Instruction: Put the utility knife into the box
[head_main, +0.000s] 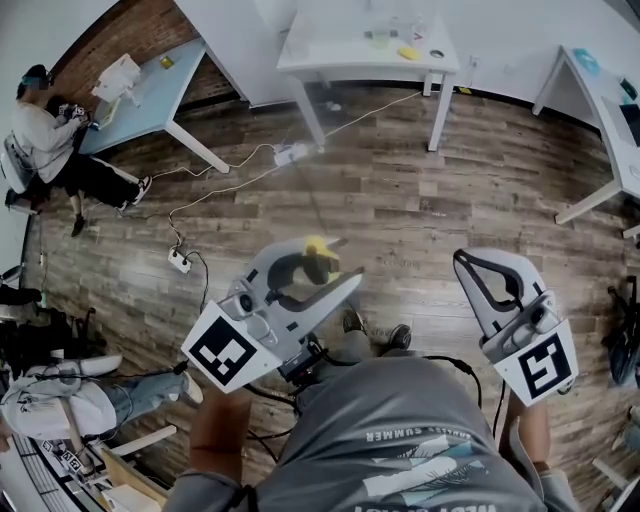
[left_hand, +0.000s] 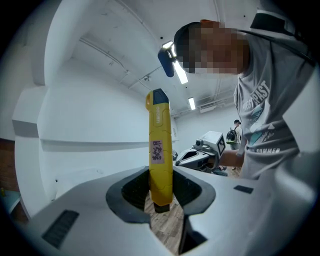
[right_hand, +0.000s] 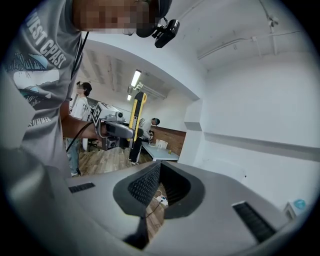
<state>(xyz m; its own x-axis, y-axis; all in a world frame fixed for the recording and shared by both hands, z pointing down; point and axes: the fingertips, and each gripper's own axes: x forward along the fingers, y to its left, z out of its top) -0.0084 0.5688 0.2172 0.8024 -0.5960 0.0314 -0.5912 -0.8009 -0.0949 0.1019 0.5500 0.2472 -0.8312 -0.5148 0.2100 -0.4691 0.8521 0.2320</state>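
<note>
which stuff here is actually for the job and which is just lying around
For the job: utility knife, clamped in left gripper; right gripper, shut, empty; no box in view.
Lying about: white table, blue table, power strip on floor.

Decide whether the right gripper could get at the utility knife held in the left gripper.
Probably yes. The utility knife stands clear above the fingers of the left gripper, and only open air lies between the two grippers. The right gripper looks shut, though, so its fingers would have to open first.
</note>
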